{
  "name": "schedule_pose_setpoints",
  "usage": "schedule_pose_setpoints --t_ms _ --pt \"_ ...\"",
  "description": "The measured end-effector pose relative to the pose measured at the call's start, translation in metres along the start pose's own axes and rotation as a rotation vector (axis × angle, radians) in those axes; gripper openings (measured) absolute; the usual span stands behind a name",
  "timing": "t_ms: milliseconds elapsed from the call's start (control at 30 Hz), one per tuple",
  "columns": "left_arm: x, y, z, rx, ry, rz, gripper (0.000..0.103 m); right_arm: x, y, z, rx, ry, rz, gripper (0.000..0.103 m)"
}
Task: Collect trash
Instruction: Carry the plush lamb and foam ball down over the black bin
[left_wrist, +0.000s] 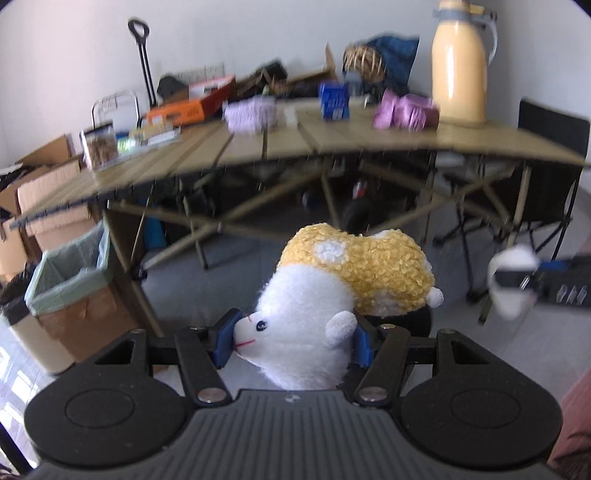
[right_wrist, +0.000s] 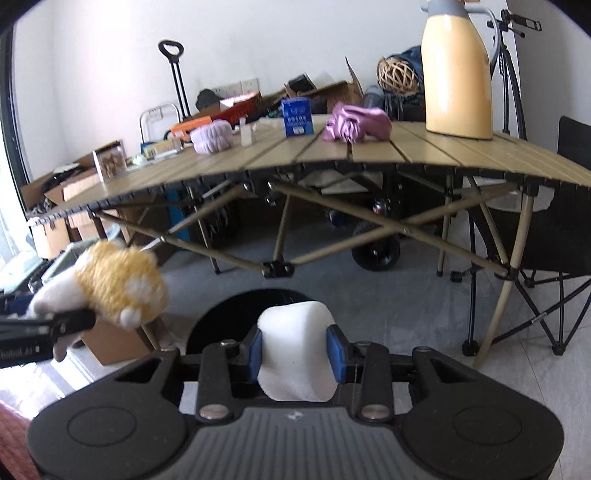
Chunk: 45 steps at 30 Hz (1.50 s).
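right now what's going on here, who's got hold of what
A person is holding two things off the floor in front of the folding table. The left hand-held gripper is shut on a white and yellow plush toy, gripping it at the head. The right hand-held gripper is shut on a white wad of tissue. A lined cardboard box bin stands to the left by the table leg; neither item is in it yet.
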<state>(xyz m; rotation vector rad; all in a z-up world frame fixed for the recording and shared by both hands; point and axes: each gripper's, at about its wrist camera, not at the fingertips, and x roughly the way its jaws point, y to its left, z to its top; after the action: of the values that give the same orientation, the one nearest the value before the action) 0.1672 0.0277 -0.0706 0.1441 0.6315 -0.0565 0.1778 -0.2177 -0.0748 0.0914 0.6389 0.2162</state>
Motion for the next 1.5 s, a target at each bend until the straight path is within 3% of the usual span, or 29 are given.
schedule_pose_setpoints --t_ms 233,800,1100,1500 --pt "0.032 0.018 -0.024 -0.035 0.164 0.053 0.061 0.017 -0.011 -0.01 0.021 0.067 -0.017 0.035" --pt "0.069 0.027 -0.012 -0.124 0.362 0.092 0.061 0.033 -0.021 -0.009 0.061 0.107 -0.034 0.035" --pt "0.094 0.018 0.012 -0.144 0.409 0.09 0.061 0.039 -0.032 -0.01 0.087 0.106 -0.058 0.035" --pt "0.128 -0.033 0.042 -0.084 0.431 0.039 0.061 0.041 -0.064 -0.011 0.172 0.085 -0.111 0.035"
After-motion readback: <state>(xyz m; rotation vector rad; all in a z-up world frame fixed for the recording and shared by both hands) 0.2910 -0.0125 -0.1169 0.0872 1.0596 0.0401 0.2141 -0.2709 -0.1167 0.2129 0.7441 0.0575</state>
